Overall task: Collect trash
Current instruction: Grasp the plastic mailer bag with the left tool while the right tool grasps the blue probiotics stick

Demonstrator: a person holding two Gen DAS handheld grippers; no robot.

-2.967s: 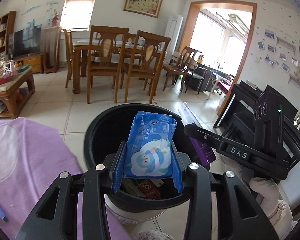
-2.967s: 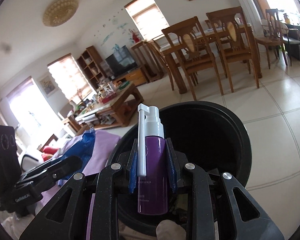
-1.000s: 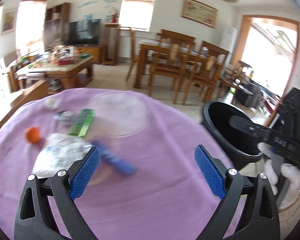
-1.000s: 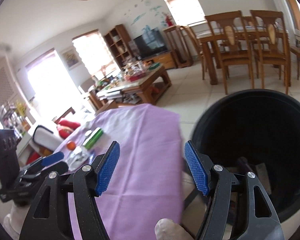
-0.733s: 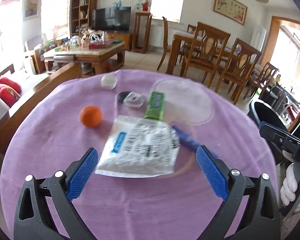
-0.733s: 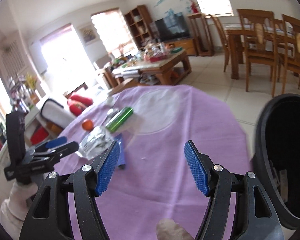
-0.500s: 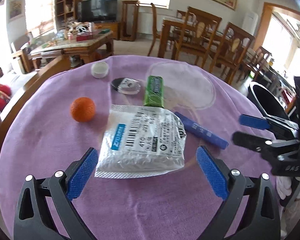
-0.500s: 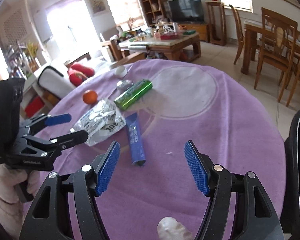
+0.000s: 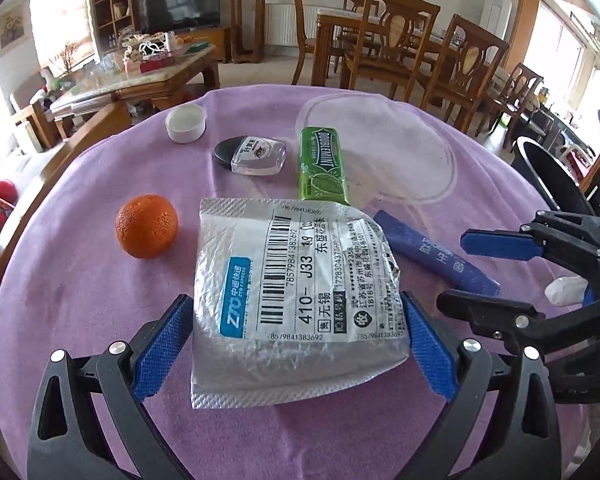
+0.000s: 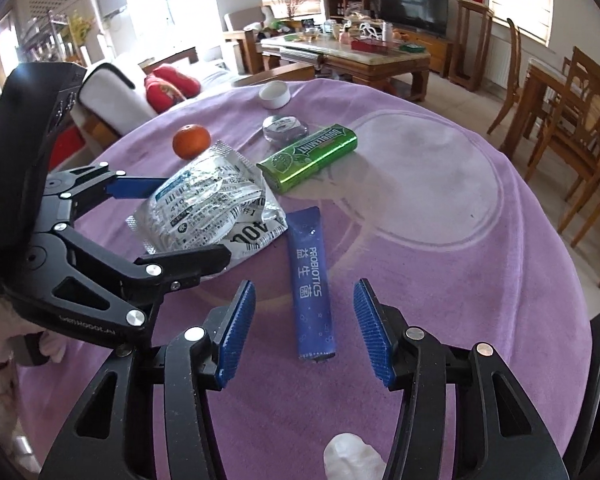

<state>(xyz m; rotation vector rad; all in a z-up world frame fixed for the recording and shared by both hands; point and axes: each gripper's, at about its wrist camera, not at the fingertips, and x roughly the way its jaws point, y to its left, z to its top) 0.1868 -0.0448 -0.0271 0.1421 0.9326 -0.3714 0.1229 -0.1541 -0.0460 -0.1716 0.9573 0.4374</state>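
A silver courier bag [image 9: 296, 296] with a barcode label lies on the purple tablecloth [image 9: 100, 320]. My left gripper [image 9: 296, 344] is open, its jaws on either side of the bag's near end. A blue probiotics sachet [image 10: 310, 284] lies to the bag's right. My right gripper [image 10: 304, 328] is open, with its jaws on either side of the sachet's near end. Both grippers show in each other's view: the right one [image 9: 488, 272] and the left one [image 10: 172, 224]. The courier bag also shows in the right wrist view [image 10: 208, 212], as does the sachet in the left wrist view [image 9: 432, 252].
A green gum pack [image 9: 322, 164], a small clear case with a black cap [image 9: 252, 154], a white lid [image 9: 185, 122] and an orange [image 9: 147, 226] lie farther back. The black trash bin [image 9: 548, 176] stands off the table's right edge. Wooden chairs stand beyond.
Both grippers let go of their items over the bin, opened and swung back to the table. In the last half second each moved in around its item.
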